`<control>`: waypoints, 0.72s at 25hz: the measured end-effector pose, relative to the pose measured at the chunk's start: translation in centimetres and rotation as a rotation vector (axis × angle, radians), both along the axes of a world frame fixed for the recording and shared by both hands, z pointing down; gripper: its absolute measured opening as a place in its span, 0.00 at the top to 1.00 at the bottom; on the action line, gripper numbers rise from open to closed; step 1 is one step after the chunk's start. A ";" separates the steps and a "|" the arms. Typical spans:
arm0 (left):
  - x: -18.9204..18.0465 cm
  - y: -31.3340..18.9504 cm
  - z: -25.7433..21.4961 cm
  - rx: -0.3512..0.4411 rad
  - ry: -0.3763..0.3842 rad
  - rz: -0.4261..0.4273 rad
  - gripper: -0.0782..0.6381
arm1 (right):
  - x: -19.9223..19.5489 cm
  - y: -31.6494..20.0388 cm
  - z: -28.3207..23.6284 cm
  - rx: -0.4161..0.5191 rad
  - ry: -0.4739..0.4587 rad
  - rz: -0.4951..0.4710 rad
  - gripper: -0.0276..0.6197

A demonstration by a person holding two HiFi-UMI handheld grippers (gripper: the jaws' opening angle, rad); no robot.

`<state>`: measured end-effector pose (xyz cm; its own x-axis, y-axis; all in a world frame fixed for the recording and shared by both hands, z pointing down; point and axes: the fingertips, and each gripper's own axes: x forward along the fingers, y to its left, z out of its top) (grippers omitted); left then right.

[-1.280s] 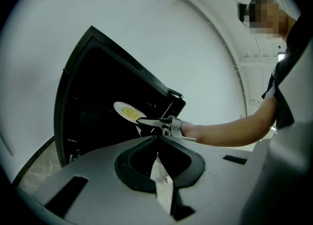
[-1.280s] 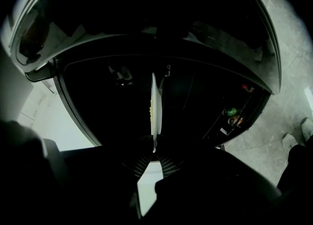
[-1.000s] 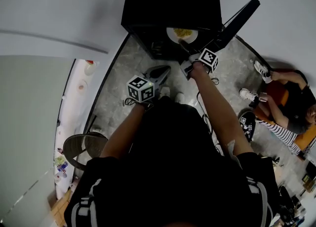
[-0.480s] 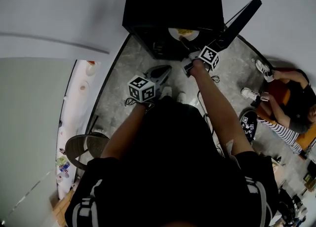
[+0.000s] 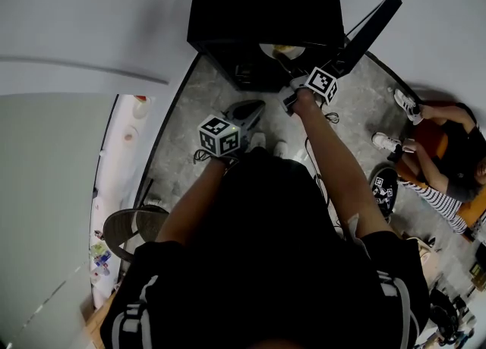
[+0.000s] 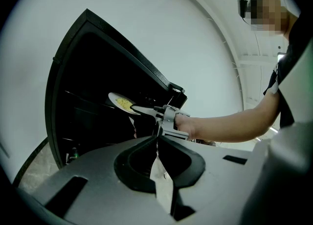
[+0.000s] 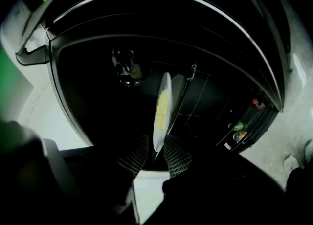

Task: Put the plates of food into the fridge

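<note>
A white plate [image 7: 161,111] with yellow food stands edge-on to my right gripper [image 7: 155,154], inside the open black fridge [image 5: 262,6]. The right jaws have just been opening: the plate's rim still lies between the ribbed pads [image 7: 131,156], with a small gap on each side. In the head view the plate [image 5: 282,51] shows just under the fridge's top edge, ahead of the right gripper [image 5: 288,73]. In the left gripper view the plate [image 6: 122,103] is level on a shelf. My left gripper [image 6: 157,138] hangs back, jaws together and empty, also visible from above [image 5: 257,106].
The fridge door [image 5: 368,33] stands open to the right, with small bottles [image 7: 239,128] in its rack. A person [image 5: 444,161] sits on the floor at the right. A round stool [image 5: 129,226] and a white shelf [image 5: 125,127] are at the left.
The plate has gone deeper into the fridge, so less of it shows from above. The right gripper has edged forward with it. The left gripper has stayed put.
</note>
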<state>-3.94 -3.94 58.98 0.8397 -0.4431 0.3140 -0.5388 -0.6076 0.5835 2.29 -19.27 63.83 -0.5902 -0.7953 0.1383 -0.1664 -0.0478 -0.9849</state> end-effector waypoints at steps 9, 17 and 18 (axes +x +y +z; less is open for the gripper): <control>0.1 -0.5 0.3 -0.002 0.005 0.006 0.86 | 0.3 0.9 0.0 0.004 0.002 0.016 0.81; 0.3 0.1 0.2 -0.005 0.000 0.013 0.86 | 0.3 0.2 0.0 -0.004 0.015 0.010 0.81; 0.2 0.2 0.3 -0.006 -0.001 0.012 0.86 | 0.3 0.0 0.0 -0.005 0.013 0.013 0.81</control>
